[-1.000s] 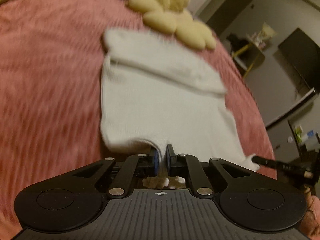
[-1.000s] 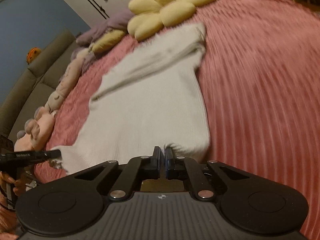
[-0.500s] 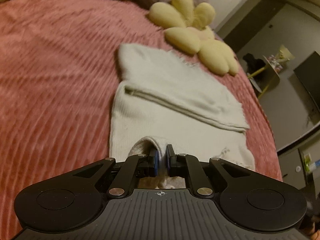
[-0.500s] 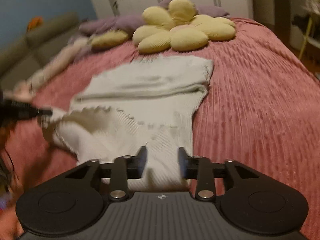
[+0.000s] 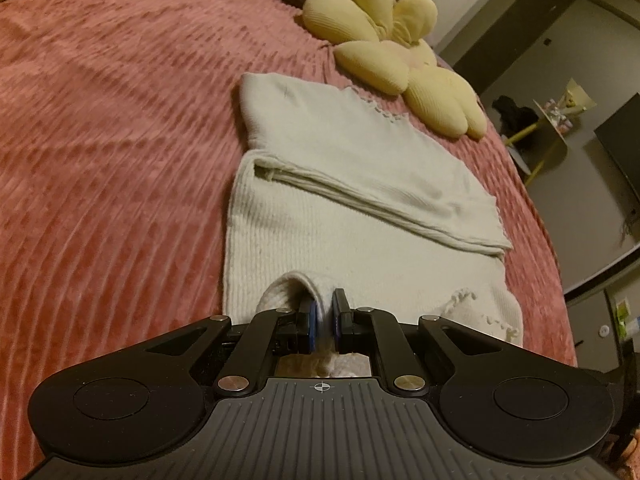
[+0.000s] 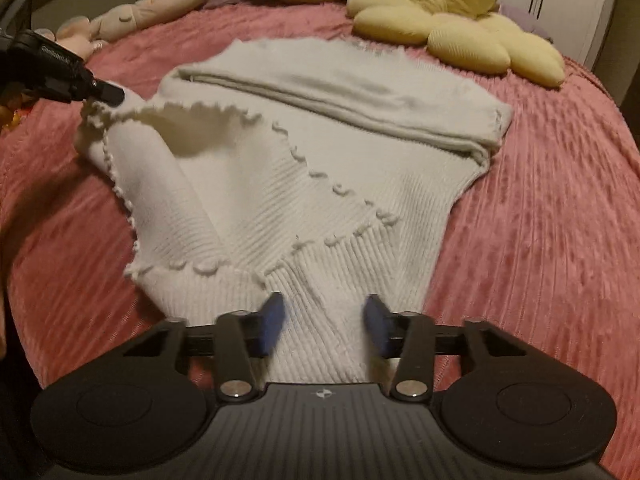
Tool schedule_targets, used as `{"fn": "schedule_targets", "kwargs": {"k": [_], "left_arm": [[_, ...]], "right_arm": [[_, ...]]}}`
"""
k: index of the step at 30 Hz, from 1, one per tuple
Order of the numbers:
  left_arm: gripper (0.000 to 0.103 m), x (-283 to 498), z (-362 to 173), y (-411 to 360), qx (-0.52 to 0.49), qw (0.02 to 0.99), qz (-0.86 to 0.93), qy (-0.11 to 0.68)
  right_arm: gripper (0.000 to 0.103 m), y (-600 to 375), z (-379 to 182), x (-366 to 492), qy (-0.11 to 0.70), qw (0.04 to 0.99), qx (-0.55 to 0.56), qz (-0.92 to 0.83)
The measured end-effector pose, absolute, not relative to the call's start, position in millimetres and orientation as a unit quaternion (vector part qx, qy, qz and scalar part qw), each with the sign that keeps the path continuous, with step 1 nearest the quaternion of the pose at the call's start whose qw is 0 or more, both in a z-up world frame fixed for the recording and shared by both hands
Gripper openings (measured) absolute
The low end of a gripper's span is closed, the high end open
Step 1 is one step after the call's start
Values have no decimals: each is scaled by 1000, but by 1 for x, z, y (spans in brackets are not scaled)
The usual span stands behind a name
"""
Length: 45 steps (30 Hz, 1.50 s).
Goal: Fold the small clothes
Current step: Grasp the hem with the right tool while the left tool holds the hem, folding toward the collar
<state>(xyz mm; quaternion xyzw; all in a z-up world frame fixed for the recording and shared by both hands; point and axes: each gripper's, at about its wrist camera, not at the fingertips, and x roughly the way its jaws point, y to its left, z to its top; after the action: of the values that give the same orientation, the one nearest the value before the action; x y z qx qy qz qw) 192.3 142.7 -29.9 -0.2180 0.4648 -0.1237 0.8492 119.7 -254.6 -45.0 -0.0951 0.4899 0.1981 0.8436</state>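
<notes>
Left wrist view: left claw [image 5: 324, 316] pinched nearly closed on a fold of the white knit top [image 5: 360, 216], near the close edge of the pink bedspread [image 5: 112, 128]. Top lying flat in the middle of the bed, far part folded over. Yellow flower pillow [image 5: 400, 60] just past it, toward the far edge.

Right wrist view: right claw [image 6: 324, 320] wide open, holding nothing, blue pads on both sides of the top's [image 6: 328, 168] near end, maybe just above it. Left claw [image 6: 108, 94] lifting the frilly corner.
</notes>
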Motion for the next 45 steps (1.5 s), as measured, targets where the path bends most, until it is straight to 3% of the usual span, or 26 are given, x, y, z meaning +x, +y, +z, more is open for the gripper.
{"fn": "schedule_targets", "kwargs": {"k": [2,8,13,18,21,24,25,27,29,32,34,37,38,39,40,45], "left_arm": [[10,193,-28,142,-220,850,-123,462],[10,203,2,145,-227,870,-131,418],[10,238,22,151,-238,889,-113,375],[11,278,0,144,-210,901,-78,373],[17,285,-20,142,-195,899,-67,387],[39,277,-32,152,-188,905,-70,375],[42,274,-34,156,-187,908,-72,369],[49,270,-39,162,-188,910,-91,358],[55,272,-46,160,-175,910,-104,362],[57,272,-47,149,-151,908,-136,366],[70,269,-43,143,-140,911,-157,356],[81,265,-37,137,-128,911,-190,344],[85,265,-37,137,-124,910,-196,344],[86,267,-38,135,-118,909,-198,347],[86,272,-41,133,-111,909,-192,353],[79,301,-55,131,-113,899,-158,393]], "right_arm": [[8,-258,-42,121,487,846,-78,202],[7,-276,-10,125,425,887,-24,180],[7,-307,25,169,346,924,85,137],[7,-342,1,230,331,922,189,72],[11,-349,-36,256,372,903,210,50],[15,-347,-58,259,400,891,207,55],[19,-346,-61,257,399,891,207,62],[36,-349,-63,254,393,892,213,69],[39,-350,-65,253,391,891,216,78],[39,-345,-66,258,390,894,204,84],[39,-342,-68,264,391,895,199,83],[37,-335,-70,267,393,899,175,83],[30,-333,-69,266,391,901,166,84],[18,-332,-69,266,389,903,161,86],[15,-331,-69,266,390,903,159,87],[13,-331,-67,264,386,904,162,85]]}}
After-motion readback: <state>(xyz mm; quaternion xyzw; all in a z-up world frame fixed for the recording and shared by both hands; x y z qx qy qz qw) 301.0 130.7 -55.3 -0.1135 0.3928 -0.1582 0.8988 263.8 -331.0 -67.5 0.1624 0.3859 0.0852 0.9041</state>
